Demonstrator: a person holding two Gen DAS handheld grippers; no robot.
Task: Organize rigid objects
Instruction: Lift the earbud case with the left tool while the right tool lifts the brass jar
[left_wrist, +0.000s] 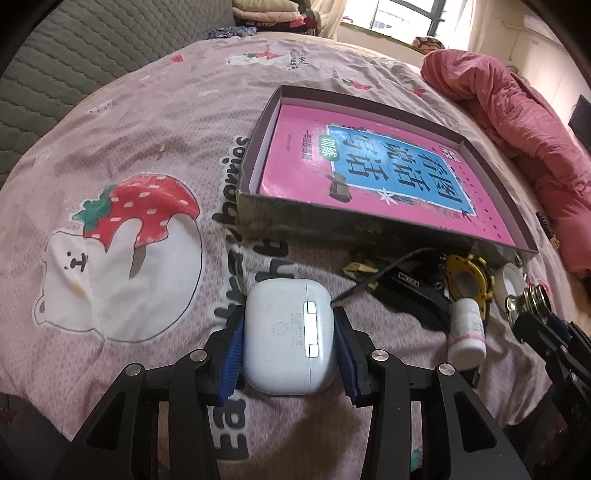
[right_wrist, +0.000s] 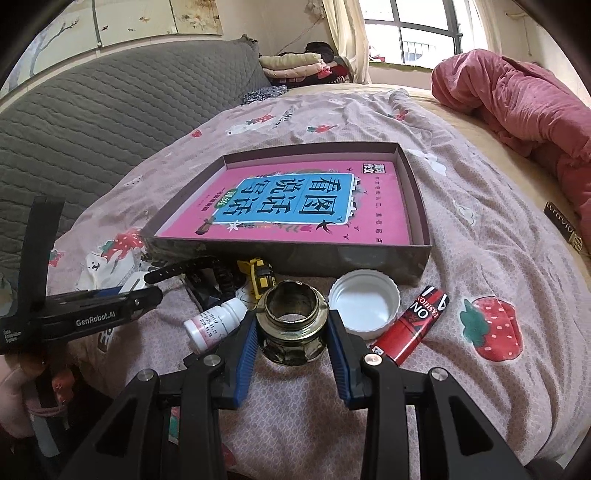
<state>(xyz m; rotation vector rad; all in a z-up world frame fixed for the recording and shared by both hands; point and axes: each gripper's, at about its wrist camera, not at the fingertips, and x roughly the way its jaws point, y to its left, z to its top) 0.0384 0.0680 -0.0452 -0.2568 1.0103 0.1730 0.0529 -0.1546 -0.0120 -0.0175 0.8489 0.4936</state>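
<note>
My left gripper (left_wrist: 288, 332) is shut on a white earbuds case (left_wrist: 288, 334), low over the bedsheet. My right gripper (right_wrist: 292, 328) is shut on a brass pipe fitting (right_wrist: 292, 325), also seen in the left wrist view (left_wrist: 526, 301). A shallow cardboard box (right_wrist: 295, 258) holding a pink book (right_wrist: 295, 203) lies ahead; it also shows in the left wrist view (left_wrist: 314, 218). In front of the box lie a small white pill bottle (right_wrist: 216, 323), a white lid (right_wrist: 364, 302), a red tube (right_wrist: 410, 328), a yellow tape measure (right_wrist: 260, 280) and a black strap (right_wrist: 181, 271).
A pink duvet (right_wrist: 517, 107) is bunched at the far right of the bed. A grey quilted headboard (right_wrist: 92, 118) stands to the left. Folded clothes (right_wrist: 295, 64) are stacked near the window. The left gripper's body (right_wrist: 85, 317) reaches in from the left.
</note>
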